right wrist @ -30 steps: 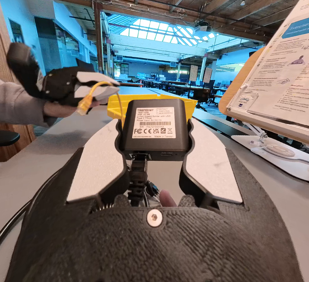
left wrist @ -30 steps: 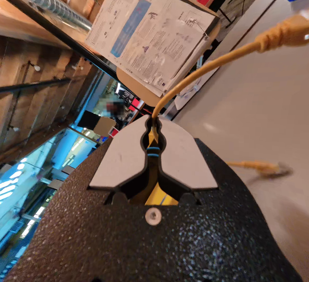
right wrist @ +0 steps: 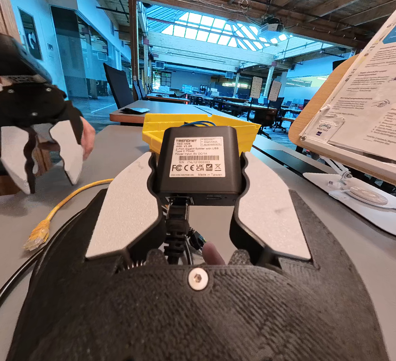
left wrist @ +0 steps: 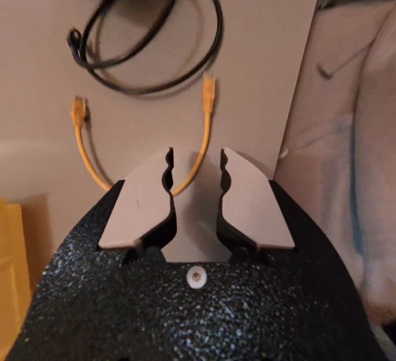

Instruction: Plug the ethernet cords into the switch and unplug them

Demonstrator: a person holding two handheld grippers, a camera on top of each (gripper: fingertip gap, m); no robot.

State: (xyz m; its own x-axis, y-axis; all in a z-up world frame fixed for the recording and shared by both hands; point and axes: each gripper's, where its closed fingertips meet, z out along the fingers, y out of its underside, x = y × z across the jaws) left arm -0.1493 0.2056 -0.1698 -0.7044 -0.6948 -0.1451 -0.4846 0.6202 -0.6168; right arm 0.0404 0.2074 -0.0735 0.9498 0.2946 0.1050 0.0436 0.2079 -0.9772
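Switch (right wrist: 198, 159), black box, label side up, clamped between the right tongs (right wrist: 198, 176) above the table (right wrist: 120, 143). Black ethernet cord (right wrist: 176, 220) sits plugged in its near-side port; the port beside it is empty. Yellow ethernet cord (left wrist: 205, 128) lies loose on the table in a U, both plugs free, one end near the right tongs. Left tongs (left wrist: 196, 163) spread apart, gripping nothing, hovering over the yellow cord. Black cord's slack loops on the table beyond. Yellow bin (right wrist: 156, 134) behind the switch; document stand (right wrist: 351, 119) to the right.
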